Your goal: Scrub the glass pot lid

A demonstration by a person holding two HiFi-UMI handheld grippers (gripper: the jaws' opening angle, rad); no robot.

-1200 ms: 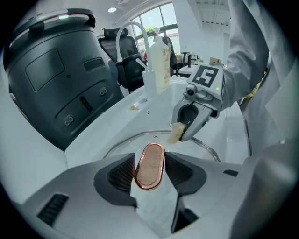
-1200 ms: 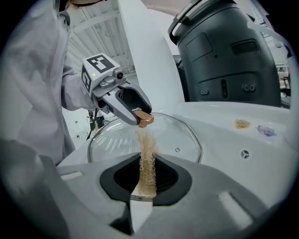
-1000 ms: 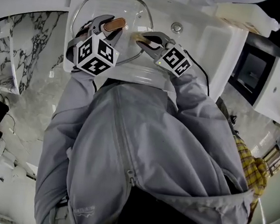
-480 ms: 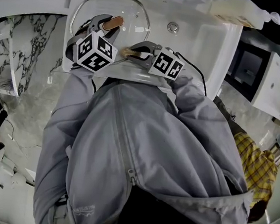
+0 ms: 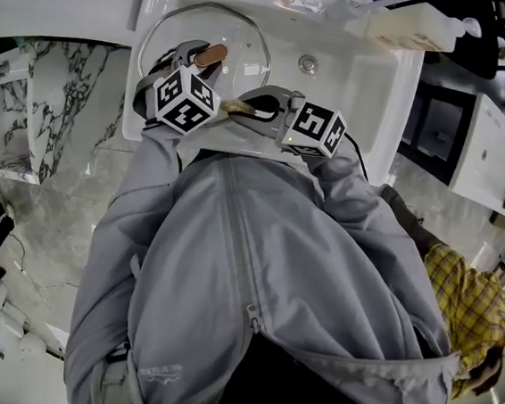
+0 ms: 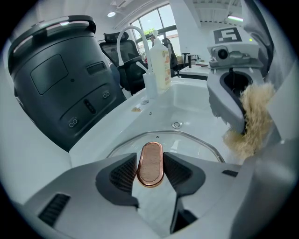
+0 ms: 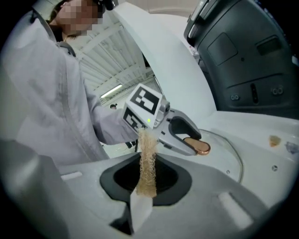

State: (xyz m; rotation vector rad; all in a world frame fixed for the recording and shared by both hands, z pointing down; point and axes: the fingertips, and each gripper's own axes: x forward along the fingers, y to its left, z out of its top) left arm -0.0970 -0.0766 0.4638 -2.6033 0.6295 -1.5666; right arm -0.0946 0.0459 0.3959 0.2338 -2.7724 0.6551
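Glass pot lid lies in the L half of the white sink, dome side up, w/ its oval copper-rimmed handle on top. Handle's long axis runs diag. in the head view, from near-L toward far-R of the basin. In the L gripper view it points straight away along the jaws, roughly toward the drain and the back wall.

L gripper comes in steeply from over the front rim, one jaw on each side of the handle's narrow width. Pads sit on both long sides, gripping it. Jaws have just been closing a bit w/ the handle betw them.

R gripper is just R of the L one, over the sink's front rim, pointing across toward it. Its jaws are pinched on a tan loofah pad, held edge-on and sticking out past the tips. Pad's frayed end is near the lid's near-R rim. It looks off the glass, but can't say for sure.

Edges/room: lid's L rim is close to the sink's L wall, and its far rim is near the back wall. R of the lid the basin floor is bare out to the drain and on to the R wall, so most open room is there. Along the back of the sink stand a faucet and a pump bottle. A black lidded appliance stands on the counter just L of the sink, rising high over that edge.
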